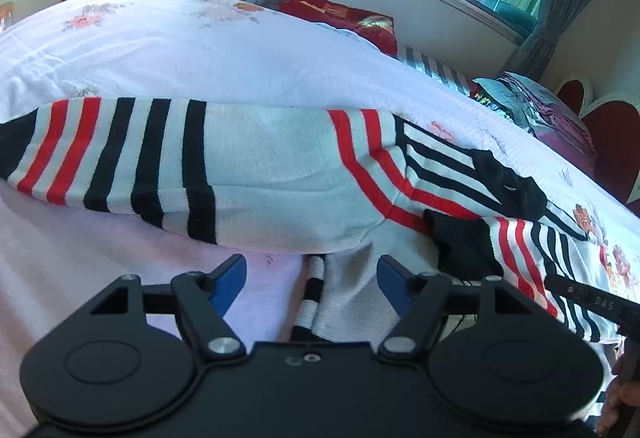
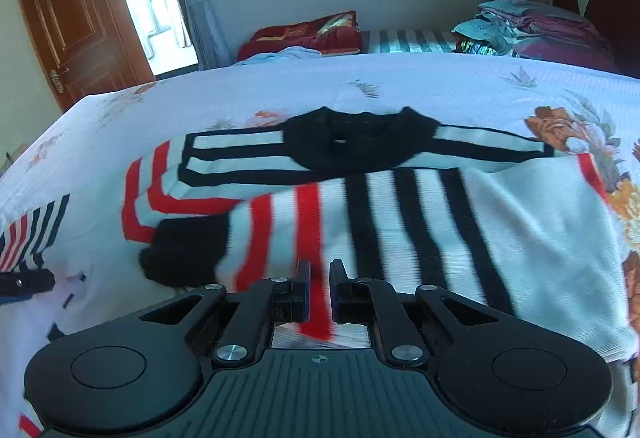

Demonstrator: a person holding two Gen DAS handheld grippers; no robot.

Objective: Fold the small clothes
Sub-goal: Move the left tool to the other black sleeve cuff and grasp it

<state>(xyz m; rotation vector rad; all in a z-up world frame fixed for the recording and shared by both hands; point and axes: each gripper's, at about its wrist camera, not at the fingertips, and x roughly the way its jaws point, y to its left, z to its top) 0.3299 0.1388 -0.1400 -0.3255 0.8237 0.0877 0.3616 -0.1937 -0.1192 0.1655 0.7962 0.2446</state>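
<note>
Knitwear like this striped sweater (image 1: 280, 174) is soft and limp, light enough to lift by one edge, but it sags and drags wherever I am not holding it. It lies spread on the floral bedsheet (image 1: 180, 50), black collar (image 2: 352, 142) toward the far side, one sleeve folded across the body. My right tool (image 2: 319, 294) is clamped on a fold of the red-and-white striped fabric, which runs up between its two fingers. My left tool (image 1: 312, 278) stands with its blue pads (image 1: 230, 278) apart and pinches nothing; the white ribbed part of the sweater lies in the gap below them, apparently untouched. I judge the knit grips well and won't slip, though it stretches if pulled hard. Best holds are the hem, cuffs or shoulder seams, where doubled cloth gives the pads something thick to bite.
</note>
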